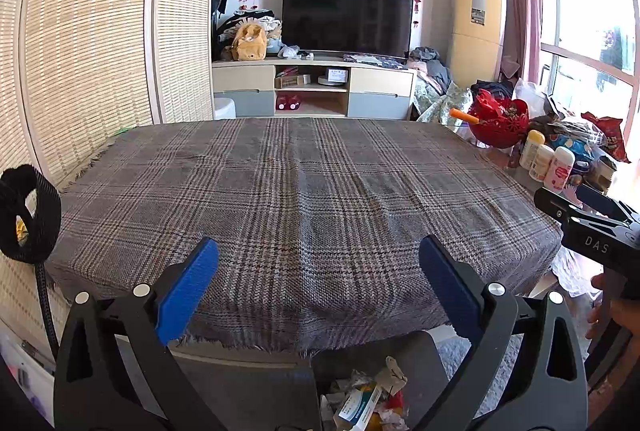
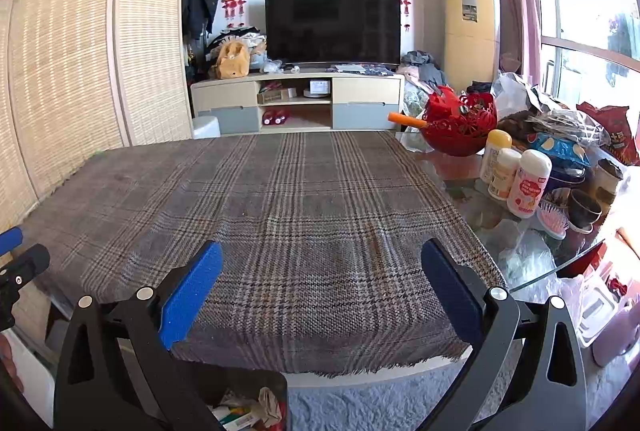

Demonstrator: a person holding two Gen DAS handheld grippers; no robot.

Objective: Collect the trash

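Observation:
A dark bin (image 1: pixel 420 347) stands on the floor below the table's near edge, holding crumpled paper, wrappers and a small box (image 1: pixel 360 407). The right wrist view shows the same bin (image 2: pixel 276 387) at bottom left with its trash (image 2: pixel 256 411). My left gripper (image 1: pixel 319 279) hovers over the plaid tablecloth (image 1: pixel 300 199), open, with nothing between its blue pads. My right gripper (image 2: pixel 322 285) is open too, empty, above the cloth (image 2: pixel 280 211). No trash lies on the cloth. The right gripper's body (image 1: pixel 592 227) shows at the left view's right edge.
To the right, the glass table (image 2: pixel 480 207) holds white bottles (image 2: pixel 528 187), a red openwork basket (image 2: pixel 460 127), snack bags, cups and a pink brush. A woven screen (image 1: pixel 88 51) stands left. A TV stand (image 1: pixel 312 87) lies beyond. A pale rug (image 2: pixel 380 407) covers the floor.

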